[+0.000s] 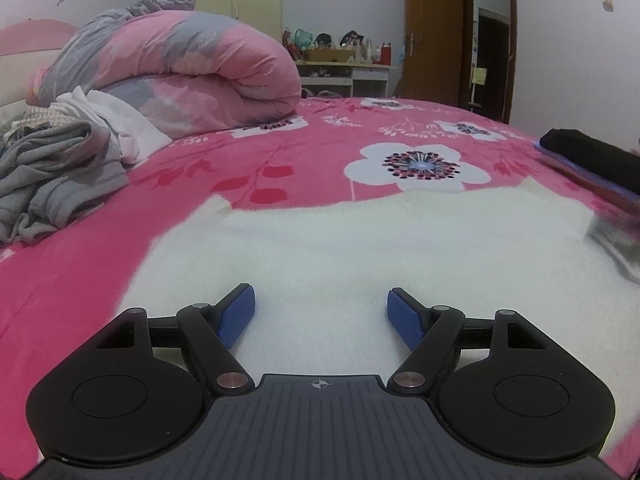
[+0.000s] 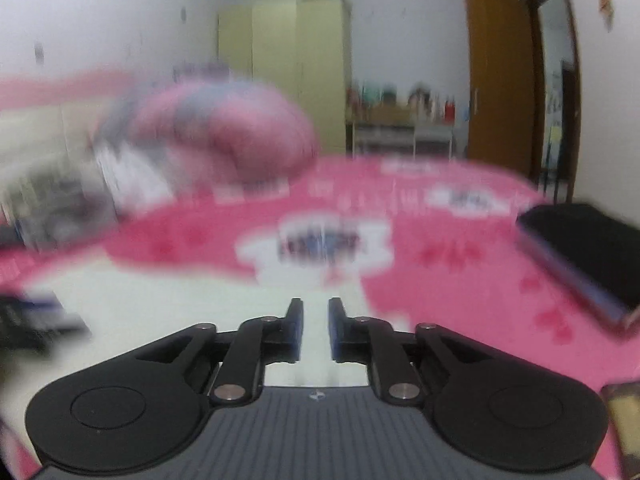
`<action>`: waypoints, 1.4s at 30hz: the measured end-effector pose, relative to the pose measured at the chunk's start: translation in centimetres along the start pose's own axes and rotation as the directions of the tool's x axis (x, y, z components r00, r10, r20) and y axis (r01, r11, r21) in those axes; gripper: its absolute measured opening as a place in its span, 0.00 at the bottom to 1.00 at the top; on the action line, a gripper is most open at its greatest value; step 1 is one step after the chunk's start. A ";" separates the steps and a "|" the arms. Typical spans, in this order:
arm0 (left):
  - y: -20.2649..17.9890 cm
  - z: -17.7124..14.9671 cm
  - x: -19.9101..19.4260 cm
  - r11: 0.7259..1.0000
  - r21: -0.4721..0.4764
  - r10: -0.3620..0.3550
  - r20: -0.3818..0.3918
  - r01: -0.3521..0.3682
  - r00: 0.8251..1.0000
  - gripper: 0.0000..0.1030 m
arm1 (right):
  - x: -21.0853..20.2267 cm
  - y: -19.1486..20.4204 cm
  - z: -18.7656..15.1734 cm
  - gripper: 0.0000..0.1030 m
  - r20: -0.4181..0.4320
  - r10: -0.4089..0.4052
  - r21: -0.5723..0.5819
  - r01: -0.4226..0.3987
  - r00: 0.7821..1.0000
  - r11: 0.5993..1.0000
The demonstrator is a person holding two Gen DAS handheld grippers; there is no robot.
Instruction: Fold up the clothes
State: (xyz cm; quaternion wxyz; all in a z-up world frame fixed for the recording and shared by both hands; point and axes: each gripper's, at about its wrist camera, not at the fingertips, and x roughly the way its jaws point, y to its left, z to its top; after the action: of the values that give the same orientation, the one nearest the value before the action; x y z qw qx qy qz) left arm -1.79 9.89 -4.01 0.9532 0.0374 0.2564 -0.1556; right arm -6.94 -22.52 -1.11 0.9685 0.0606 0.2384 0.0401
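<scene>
Pink floral sheet (image 1: 304,168) covers the bed; puffy rolled quilt (image 1: 192,68) at back, crumpled grey clothes (image 1: 52,172) far left. I see a fuzzy white knit (image 1: 360,248) lying flat, centre. My L gripper (image 1: 321,312) sits over it, blue ribbed pads wide apart, holding nothing. R gripper (image 2: 315,328) view blurred; narrow gap, nothing btwn fingers. Flat black folded stack (image 2: 588,248) on right.

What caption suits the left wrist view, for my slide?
Open left tongs poised over a white sweater on the pink floral bedsheet.
</scene>
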 end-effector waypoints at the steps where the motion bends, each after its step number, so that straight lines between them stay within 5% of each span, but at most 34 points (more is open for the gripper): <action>1: 0.2 -0.1 -0.5 1.000 -0.011 0.002 0.009 -0.002 1.000 0.71 | 1.5 -0.6 -1.1 0.14 -0.031 0.009 0.018 -0.009 0.999 1.000; 4: 0.6 -0.6 -2.9 0.999 -0.029 0.041 0.058 -0.039 0.997 0.71 | 2.1 -3.7 -1.5 0.11 -0.065 0.109 0.181 -0.096 0.992 0.979; 6: 0.1 -1.4 -4.9 0.996 0.047 0.065 0.115 -0.071 0.991 0.71 | 2.5 -4.3 -1.0 0.11 -0.086 0.134 0.236 -0.110 0.987 0.966; 9: -0.9 -3.1 -7.0 0.981 0.149 0.107 0.140 -0.128 0.984 0.71 | 2.7 -3.8 -1.3 0.11 -0.076 0.117 0.202 -0.100 0.990 0.974; 13: 1.0 -5.8 -7.0 0.995 0.000 0.098 0.081 -0.099 0.992 0.70 | 2.3 -3.8 -1.5 0.11 -0.073 0.105 0.190 -0.090 0.992 0.978; 18: 0.3 -4.8 -9.3 0.995 0.013 0.097 0.117 -0.099 0.988 0.64 | 1.8 -3.8 -1.7 0.11 -0.068 0.091 0.176 -0.078 0.994 0.981; 21: 1.1 -6.9 -8.2 0.992 -0.045 0.119 0.017 -0.118 0.993 0.66 | 1.5 -3.8 -1.8 0.11 -0.065 0.082 0.167 -0.070 0.994 0.983; 26: 1.6 -7.2 -8.9 0.986 -0.124 0.118 0.030 -0.114 0.993 0.65 | 1.5 -3.7 -1.8 0.11 -0.064 0.077 0.155 -0.066 0.995 0.986; 38: 1.0 -8.3 -12.1 0.989 -0.020 0.149 -0.010 -0.149 0.989 0.66 | 1.4 -3.6 -2.1 0.12 -0.050 0.075 0.142 -0.067 0.996 0.988; 42: 1.1 -7.1 -14.0 0.988 -0.034 0.150 0.044 -0.148 0.988 0.68 | 1.3 -2.9 -1.2 0.13 -0.083 0.061 0.089 -0.054 0.995 0.995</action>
State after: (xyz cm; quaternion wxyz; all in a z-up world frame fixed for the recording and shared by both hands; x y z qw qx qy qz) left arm -16.27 15.91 -3.15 0.9683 0.0381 0.2331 -0.0808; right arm -6.19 -25.15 -3.16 0.9522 0.1075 0.2795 0.0603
